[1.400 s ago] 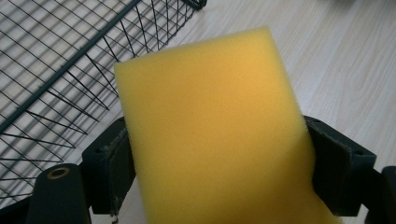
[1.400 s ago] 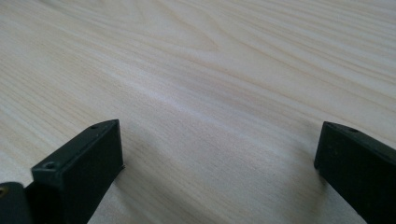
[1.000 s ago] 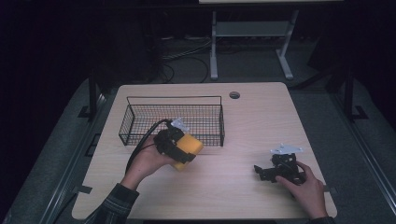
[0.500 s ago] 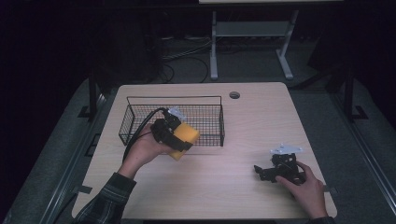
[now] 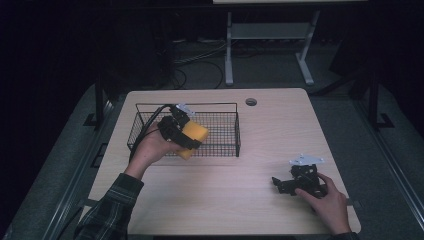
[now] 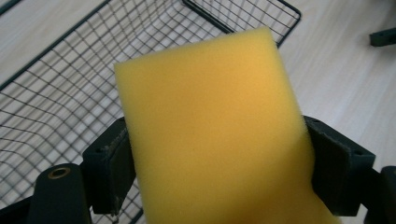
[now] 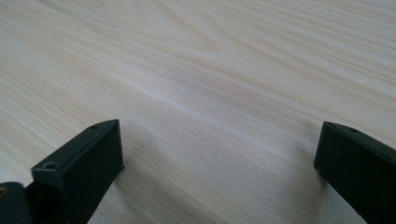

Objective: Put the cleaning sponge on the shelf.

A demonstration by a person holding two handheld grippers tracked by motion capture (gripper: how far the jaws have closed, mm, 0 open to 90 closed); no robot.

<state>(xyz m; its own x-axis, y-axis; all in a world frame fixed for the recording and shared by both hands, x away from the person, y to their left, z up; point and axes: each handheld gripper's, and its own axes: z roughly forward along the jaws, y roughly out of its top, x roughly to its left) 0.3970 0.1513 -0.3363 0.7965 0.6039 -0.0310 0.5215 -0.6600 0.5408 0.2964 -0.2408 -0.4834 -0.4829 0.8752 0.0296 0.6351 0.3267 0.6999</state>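
A yellow sponge block [image 5: 192, 136] is held over the front rim of a black wire basket [image 5: 220, 106] on the table's left half. My left gripper [image 5: 185, 134] is shut on it. In the left gripper view the sponge [image 6: 215, 135] stands between the two black jaws, with the basket [image 6: 60, 93] below and behind it. My right gripper [image 5: 280, 184] rests low on the wooden table [image 5: 230, 200] near the front right, in a hand. Its jaws stand wide apart in the right gripper view, open [image 7: 219, 158], with only bare wood [image 7: 201, 70] between them.
A round cable hole [image 5: 251, 102] sits in the table near its far edge. A white-legged stand [image 5: 265, 35] and cables lie on the dark floor behind the table. A plaid sleeve [image 5: 107, 212] comes in at the bottom left.
My left gripper has carried the sponge up and toward the far side, from in front of the basket to over its front rim. The right gripper has stayed put.
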